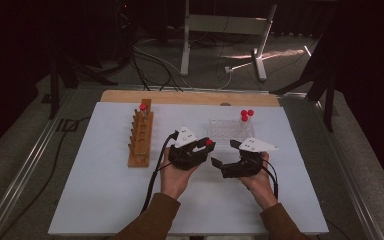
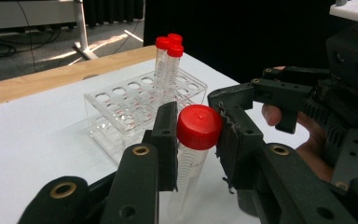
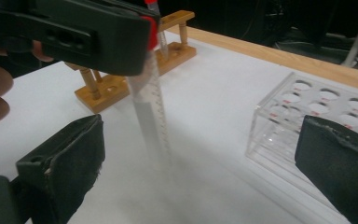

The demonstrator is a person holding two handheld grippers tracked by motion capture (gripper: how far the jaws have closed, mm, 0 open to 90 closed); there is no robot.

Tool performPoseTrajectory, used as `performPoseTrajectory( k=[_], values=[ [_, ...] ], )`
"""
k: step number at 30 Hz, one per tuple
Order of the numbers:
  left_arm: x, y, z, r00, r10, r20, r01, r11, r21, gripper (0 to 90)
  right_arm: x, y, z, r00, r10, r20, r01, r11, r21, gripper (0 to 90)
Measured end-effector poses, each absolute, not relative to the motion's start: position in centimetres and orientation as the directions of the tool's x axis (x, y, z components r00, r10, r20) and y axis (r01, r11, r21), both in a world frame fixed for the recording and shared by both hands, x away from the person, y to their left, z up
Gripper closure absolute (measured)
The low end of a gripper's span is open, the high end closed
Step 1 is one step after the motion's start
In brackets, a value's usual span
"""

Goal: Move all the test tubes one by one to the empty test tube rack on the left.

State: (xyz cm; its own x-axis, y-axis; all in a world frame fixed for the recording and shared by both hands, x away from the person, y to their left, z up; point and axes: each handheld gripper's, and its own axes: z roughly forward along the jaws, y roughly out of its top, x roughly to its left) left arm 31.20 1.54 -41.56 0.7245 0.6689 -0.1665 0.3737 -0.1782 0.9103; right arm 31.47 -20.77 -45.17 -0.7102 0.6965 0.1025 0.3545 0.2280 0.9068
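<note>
I had the left gripper [image 1: 203, 145] clamped on a red-capped tube [image 2: 193, 154], its two black jaws pressed against either side of the red cap [image 2: 199, 127]. The tube hung upright below the cap, clear-walled with printed graduations down its side, and it was held above the white counter [image 1: 105, 190] near the middle, just in front of the clear plastic rack [image 1: 225, 131]. From the high view the cap showed as a small red dot at the tip of that gripper.

The right gripper [image 1: 226, 153] sat just to the right of the left one, and its jaws stood wide apart with nothing pressed between them. In the right gripper view the tube [image 3: 151, 112] rose between and beyond those parted pads [image 3: 70, 158], touching neither, with the left gripper's jaw gripping it at the top.

The clear plastic rack stood on the counter toward the far side, right of centre, with rows of round holes. Three more red-capped tubes [image 2: 168, 65] stood together at its far right corner. A wooden rack [image 1: 141, 137] lay well apart to the left, running lengthwise away from me, with one red-capped tube [image 1: 143, 111] standing at its far end.

Both of my hands came in from the near edge, the left hand [image 1: 175, 175] and the right hand [image 1: 257, 177] each wrapped under its gripper.
</note>
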Motion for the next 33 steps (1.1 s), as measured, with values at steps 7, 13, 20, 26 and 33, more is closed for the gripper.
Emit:
performPoseTrajectory(
  k=[7,13,20,26,33],
  values=[
    [31.2,2.6,-41.0,0.715,0.677,-0.171,0.374,-0.164,0.913,70.7,31.3,-21.8,-44.8,-0.695,0.714,0.085,0.346,0.228,0.910,0.0],
    [31.4,3.6,-40.7,0.700,0.690,-0.184,0.378,-0.139,0.915,70.7,31.0,-23.2,-44.6,-0.680,0.729,0.078,0.348,0.226,0.910,0.0],
    [31.6,4.4,-40.5,0.694,0.697,-0.180,0.376,-0.138,0.916,70.8,30.8,-24.9,-44.4,-0.659,0.748,0.082,0.346,0.205,0.916,0.0],
    [31.7,5.6,-40.2,0.675,0.717,-0.176,0.378,-0.131,0.917,70.7,30.9,-25.9,-44.1,-0.642,0.760,0.102,0.342,0.165,0.925,0.0],
    [32.0,7.6,-39.7,0.646,0.741,-0.182,0.375,-0.102,0.921,70.8,31.1,-26.5,-44.2,-0.627,0.771,0.114,0.351,0.149,0.925,0.0]
  ],
)
